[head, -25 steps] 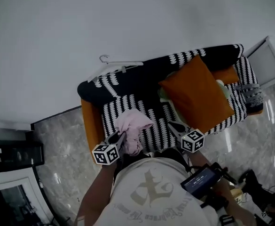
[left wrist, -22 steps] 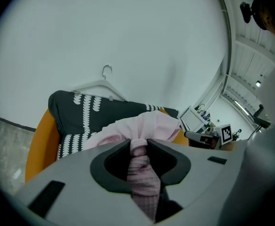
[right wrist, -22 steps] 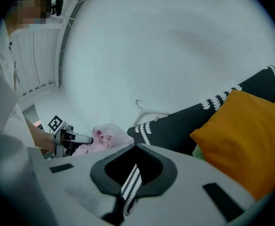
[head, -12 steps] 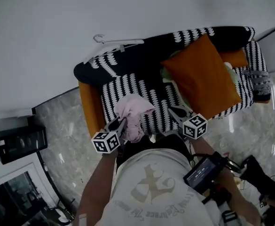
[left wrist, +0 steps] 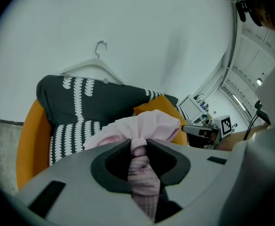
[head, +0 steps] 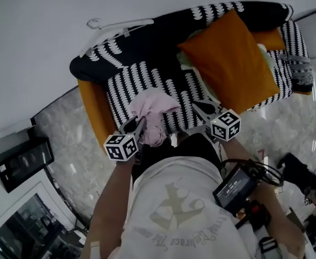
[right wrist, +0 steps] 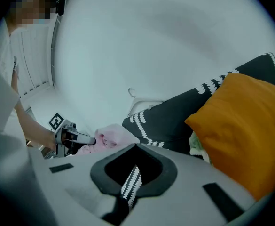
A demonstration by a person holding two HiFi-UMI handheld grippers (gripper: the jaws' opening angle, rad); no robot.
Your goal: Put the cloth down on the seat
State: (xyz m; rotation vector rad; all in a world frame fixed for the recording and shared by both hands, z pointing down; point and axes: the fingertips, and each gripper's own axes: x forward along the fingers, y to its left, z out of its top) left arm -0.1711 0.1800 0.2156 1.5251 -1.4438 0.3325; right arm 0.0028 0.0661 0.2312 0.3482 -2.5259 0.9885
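- The left gripper [head: 138, 124] has sunk toward the sofa seat [head: 129, 84]. Its jaws have just closed a little further on the bunched pink cloth [head: 153, 111] pinched between them.
- The cloth hangs over the seat's front edge, so it looks nearly ready to release.
- The right gripper [head: 202, 108], lowered too, is closed and empty.

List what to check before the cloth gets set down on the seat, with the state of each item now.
1. Grip: the left gripper pinches the pink cloth between its jaws, which have just been closing on it. Ok.
2. Landing spot: bare striped seat shows just beyond the cloth. Ok.
3. Cloth resting on the seat: it hangs bunched from the jaws near the front edge, contact unclear. Cannot tell.
4. Right gripper: shut, nothing held, apart from the cloth. Ok.
5. Orange cushion: lies further along the sofa, off the landing spot. Ok.
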